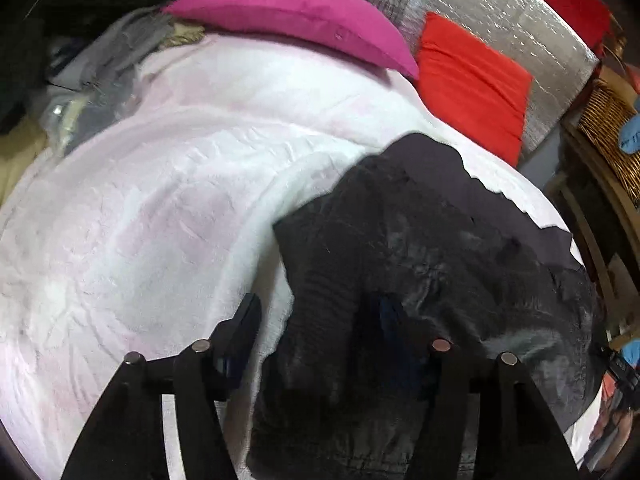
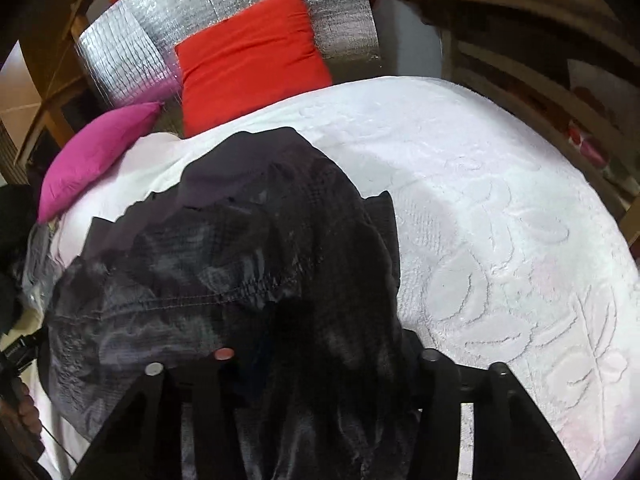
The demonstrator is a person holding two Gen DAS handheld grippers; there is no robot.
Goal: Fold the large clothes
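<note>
A dark grey crumpled garment (image 1: 440,232) lies on a white textured blanket (image 1: 160,200). In the left wrist view my left gripper (image 1: 316,312) stands over the garment's near left edge. A ribbed fold rises between its fingers, and white blanket shows beside the left finger (image 1: 244,320), so the pads do not press. In the right wrist view the same garment (image 2: 240,240) bunches up and fills the gap of my right gripper (image 2: 344,328), which is shut on it. Cloth hides most of its right finger.
A pink pillow (image 1: 288,12) and a red cushion (image 1: 472,80) sit at the bed's far end against a silver foil panel (image 1: 500,12). Loose clothes (image 1: 100,68) are piled at the far left. A wicker basket (image 1: 612,128) and wooden furniture stand right of the bed.
</note>
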